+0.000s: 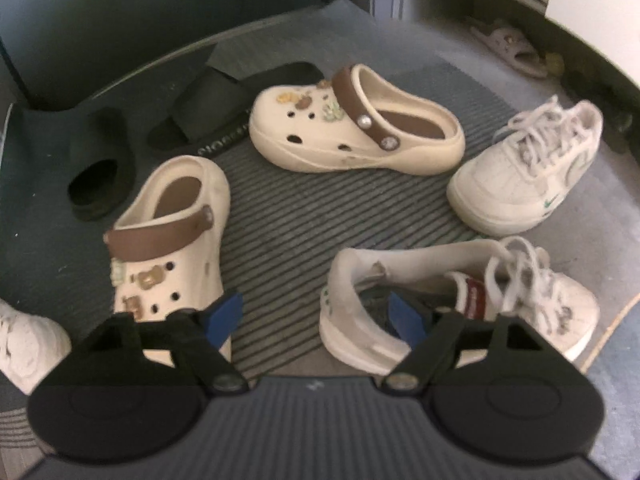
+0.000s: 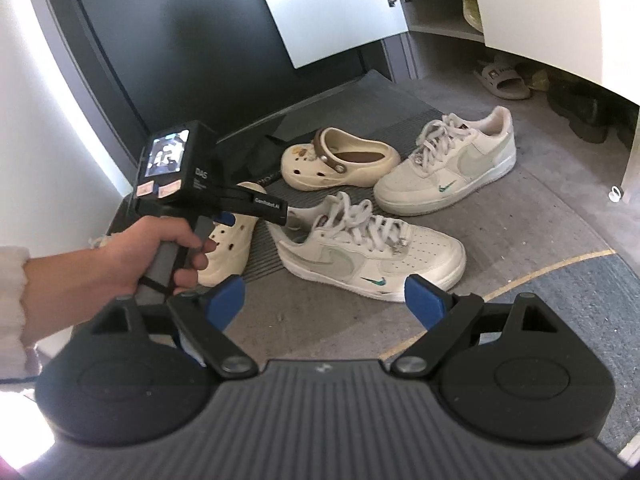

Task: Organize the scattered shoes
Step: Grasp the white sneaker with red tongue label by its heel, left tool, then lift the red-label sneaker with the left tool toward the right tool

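Shoes lie scattered on a striped mat (image 1: 304,240) before an open cupboard (image 2: 440,12). The left claw (image 1: 316,316) hangs wide open and empty above the gap between the near clog (image 1: 172,240) and the near sneaker (image 1: 440,304); its right finger appears to sit at that sneaker's heel opening, though contact cannot be confirmed. The right claw (image 2: 324,300) is likewise open and empty, just short of the same sneaker. The far clog (image 1: 352,124), far sneaker (image 1: 524,168) and black slides (image 1: 224,108) rest beyond. A sound grip likely takes the heel collar, one finger inside, closing firmly so the shoe lifts level, then sets it beside its mate.
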The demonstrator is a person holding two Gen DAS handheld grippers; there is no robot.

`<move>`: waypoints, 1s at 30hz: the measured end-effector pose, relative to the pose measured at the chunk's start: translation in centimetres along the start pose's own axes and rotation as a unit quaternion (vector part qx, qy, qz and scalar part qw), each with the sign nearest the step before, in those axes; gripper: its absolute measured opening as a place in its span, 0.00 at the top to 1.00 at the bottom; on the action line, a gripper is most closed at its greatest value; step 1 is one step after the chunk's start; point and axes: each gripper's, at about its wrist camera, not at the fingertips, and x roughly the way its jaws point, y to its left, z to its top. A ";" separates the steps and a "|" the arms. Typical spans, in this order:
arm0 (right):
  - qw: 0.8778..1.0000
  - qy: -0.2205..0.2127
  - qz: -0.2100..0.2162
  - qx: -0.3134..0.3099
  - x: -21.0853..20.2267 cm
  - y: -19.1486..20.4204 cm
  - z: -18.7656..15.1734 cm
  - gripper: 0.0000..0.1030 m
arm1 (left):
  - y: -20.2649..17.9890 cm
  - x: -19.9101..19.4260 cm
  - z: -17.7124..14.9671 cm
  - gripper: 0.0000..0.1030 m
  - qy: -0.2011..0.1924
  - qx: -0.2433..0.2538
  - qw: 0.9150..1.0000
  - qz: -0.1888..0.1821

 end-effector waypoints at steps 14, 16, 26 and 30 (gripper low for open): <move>0.998 0.044 -0.006 0.036 2.7 -2.5 -0.6 0.14 | -1.3 3.1 0.4 0.74 0.048 -0.011 0.999 -0.016; 0.998 0.045 -0.008 0.039 2.6 -2.6 -0.7 0.14 | -0.7 2.9 0.4 0.75 0.069 -0.034 0.997 -0.030; 0.998 0.041 -0.002 0.043 1.4 -2.5 -0.9 0.14 | -0.3 -0.8 -2.7 0.74 0.145 -0.063 0.986 -0.044; 0.998 0.041 0.000 0.041 0.8 -2.6 -1.1 0.14 | -0.1 -2.2 -4.3 0.74 0.161 -0.074 0.983 -0.048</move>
